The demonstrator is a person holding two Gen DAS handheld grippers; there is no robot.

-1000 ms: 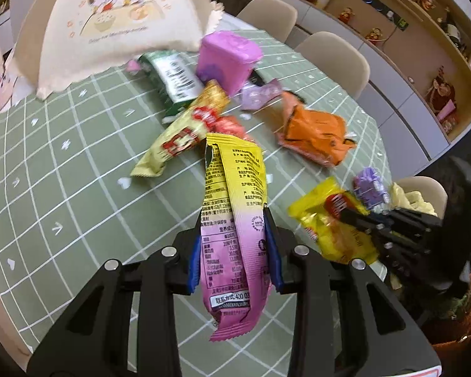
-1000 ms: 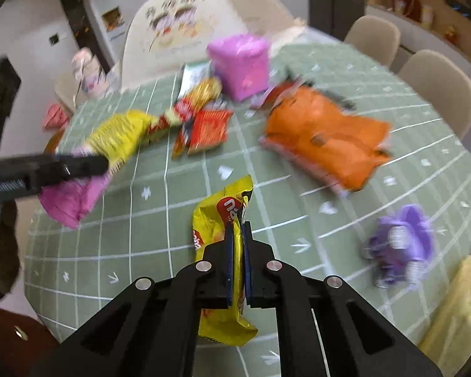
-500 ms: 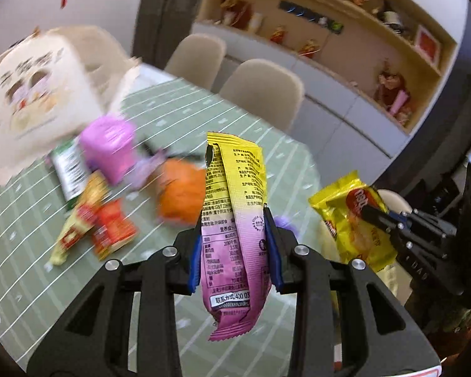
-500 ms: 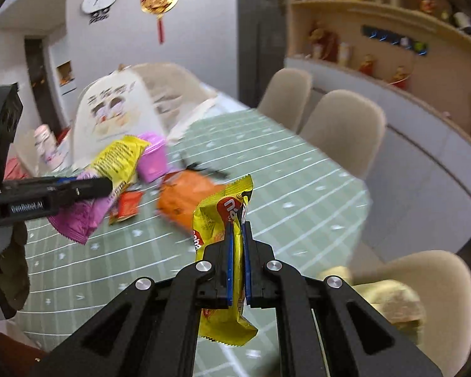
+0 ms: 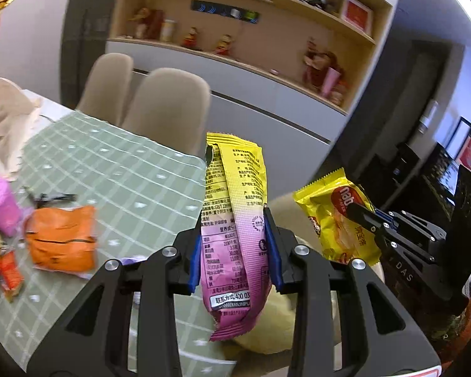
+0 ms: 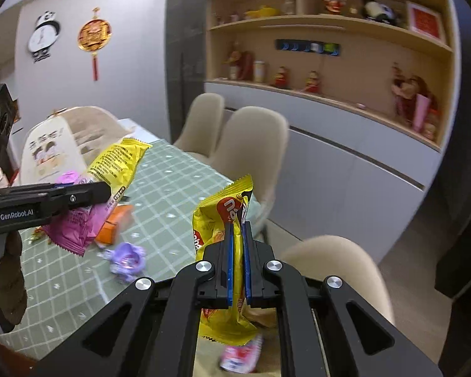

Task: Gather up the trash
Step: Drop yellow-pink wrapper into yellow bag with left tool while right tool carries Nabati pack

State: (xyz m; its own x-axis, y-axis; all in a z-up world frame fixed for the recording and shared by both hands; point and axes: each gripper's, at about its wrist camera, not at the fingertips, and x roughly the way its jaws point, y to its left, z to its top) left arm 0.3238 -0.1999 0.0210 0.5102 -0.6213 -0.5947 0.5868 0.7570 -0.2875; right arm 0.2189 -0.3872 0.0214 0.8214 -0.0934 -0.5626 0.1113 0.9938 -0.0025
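Since the earlier frames, both wrappers have been swung off the green table (image 5: 116, 169), now pushed to the left of both views. The left gripper (image 5: 234, 251), at lower centre, is clamped across the yellow-and-pink wrapper (image 5: 235, 220); the right gripper (image 6: 238, 260) is pinched nearly closed on the yellow snack packet (image 6: 223, 220). Both are held upright and clear, probably for dropping into the bag (image 6: 210, 361) glimpsed at the bottom edge. The orange wrapper (image 5: 62, 238) is left on the table.
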